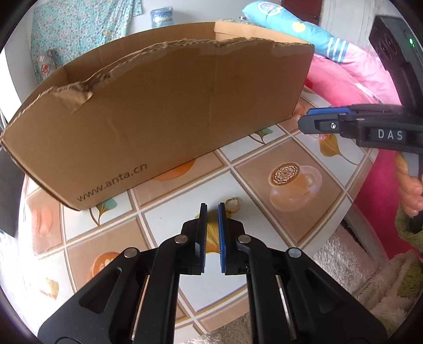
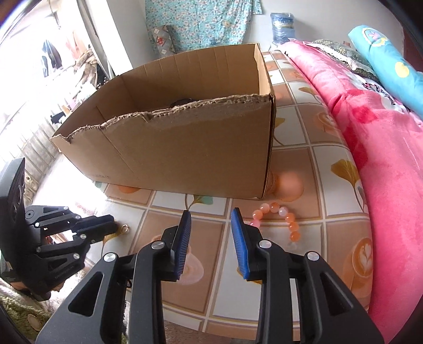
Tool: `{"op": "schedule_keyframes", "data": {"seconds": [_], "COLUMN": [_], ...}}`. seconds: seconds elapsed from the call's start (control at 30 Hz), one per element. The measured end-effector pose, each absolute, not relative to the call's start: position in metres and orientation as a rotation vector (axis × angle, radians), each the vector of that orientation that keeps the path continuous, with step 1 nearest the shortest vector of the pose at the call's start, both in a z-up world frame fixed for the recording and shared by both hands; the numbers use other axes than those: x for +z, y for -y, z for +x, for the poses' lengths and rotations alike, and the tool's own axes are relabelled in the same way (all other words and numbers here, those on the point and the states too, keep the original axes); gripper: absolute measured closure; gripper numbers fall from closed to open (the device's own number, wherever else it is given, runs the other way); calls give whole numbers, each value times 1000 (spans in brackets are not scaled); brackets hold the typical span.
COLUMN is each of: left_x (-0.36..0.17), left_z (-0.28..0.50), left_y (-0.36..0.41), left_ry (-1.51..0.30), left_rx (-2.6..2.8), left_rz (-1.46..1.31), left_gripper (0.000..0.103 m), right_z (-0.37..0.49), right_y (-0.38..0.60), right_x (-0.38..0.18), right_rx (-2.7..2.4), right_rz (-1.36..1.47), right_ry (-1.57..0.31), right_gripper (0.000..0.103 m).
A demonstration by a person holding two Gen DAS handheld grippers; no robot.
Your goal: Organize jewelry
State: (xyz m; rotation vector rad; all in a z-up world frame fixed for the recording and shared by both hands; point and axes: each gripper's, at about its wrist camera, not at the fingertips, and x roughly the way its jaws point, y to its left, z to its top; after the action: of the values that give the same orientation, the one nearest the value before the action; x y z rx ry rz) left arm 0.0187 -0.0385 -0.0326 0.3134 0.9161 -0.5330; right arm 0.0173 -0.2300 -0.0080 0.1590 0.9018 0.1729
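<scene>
1. Glossy tiled-pattern cloth, printed with latte cups and ginkgo leaves, covers the worktop (image 2: 304, 158); a pink plush blanket (image 2: 375, 148) lies along its right side, and a floral teal fabric (image 2: 201, 21) hangs on the far wall.
2. Brown corrugated cardboard box (image 2: 185, 148), open-topped with a ragged torn front edge, stands on the worktop at the back.
3. Small gold ring (image 1: 232, 205) lies on the cloth just beyond the left gripper (image 1: 211, 209), whose blue-padded jaws are nearly closed with nothing between them.
4. Round peach and pink glossy beads form a bracelet (image 2: 280, 218) curving on the cloth near the box's front corner, just right of the right gripper (image 2: 211, 214).
5. Its ribbed blue jaws stand parted and empty above the cloth, clear of the beads.
</scene>
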Motion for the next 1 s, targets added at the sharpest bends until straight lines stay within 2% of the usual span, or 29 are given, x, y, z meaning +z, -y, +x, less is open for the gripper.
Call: {"op": "schedule_keyframes", "data": {"seconds": [0.67,0.7,0.77,0.8,1.0], "left_x": [-34,-33,-30,-29,-33], "left_z": [17,17,17,17,23], "left_y": [61,60,58,57,64], "left_ry": [-909,-908,-902,-901,-912], "left_rx": [-580,-580,-580,-580,-590], "left_rz": [351,349,342,335,323], "left_gripper": [95,94,82,79,79], "right_z": [16,16,16,16,17], "right_y": [250,250,251,251,252], "right_x": [-12,-12,-12,-12,-14], "right_rx": [169,169,170,170,169], "right_rz": [226,228,231,233,241], "right_ry": [-892,-891,-890,-890,-892], "right_gripper": [72,72,72,72,72]}}
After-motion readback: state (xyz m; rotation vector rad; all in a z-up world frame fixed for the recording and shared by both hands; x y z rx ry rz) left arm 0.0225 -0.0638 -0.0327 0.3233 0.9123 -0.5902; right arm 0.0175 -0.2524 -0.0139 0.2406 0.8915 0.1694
